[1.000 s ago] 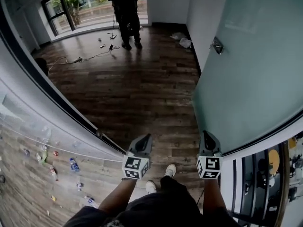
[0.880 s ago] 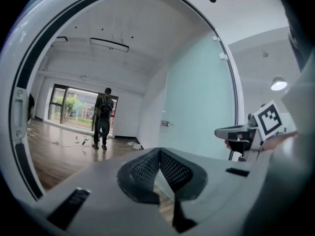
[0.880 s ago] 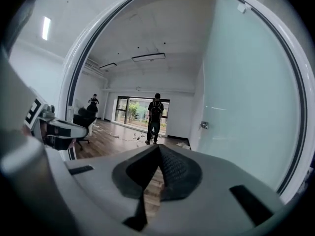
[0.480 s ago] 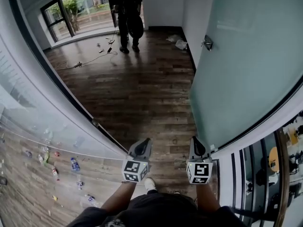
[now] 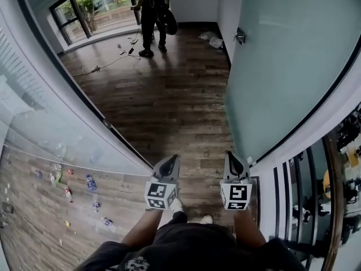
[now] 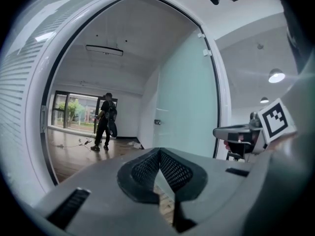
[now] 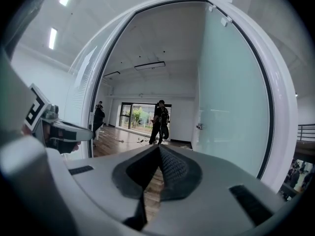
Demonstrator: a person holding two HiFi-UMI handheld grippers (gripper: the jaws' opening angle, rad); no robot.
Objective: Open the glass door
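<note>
The frosted glass door (image 5: 282,66) stands swung open into the room on the right, with its metal handle (image 5: 241,36) at its far edge. Both grippers are held side by side at the doorway, pointing nearly level into the room. My left gripper (image 5: 171,161) is shut and holds nothing. My right gripper (image 5: 232,157) is shut and empty too, close to the door's near bottom corner but apart from it. The left gripper view shows the door (image 6: 187,107) and handle (image 6: 157,122) beyond the left gripper (image 6: 158,151). The right gripper view shows the door (image 7: 226,97) right of the right gripper (image 7: 158,149).
A glass wall (image 5: 56,123) with a dark frame runs along the left. A person in dark clothes (image 5: 151,10) stands at the far end by the windows (image 5: 84,10). Cables (image 5: 107,66) and small litter (image 5: 214,41) lie on the wood floor. A railing (image 5: 293,196) is at the right.
Both grippers have moved forward toward the doorway together, still shut. The open door and glass wall have drawn closer, and the far person has shifted slightly.
</note>
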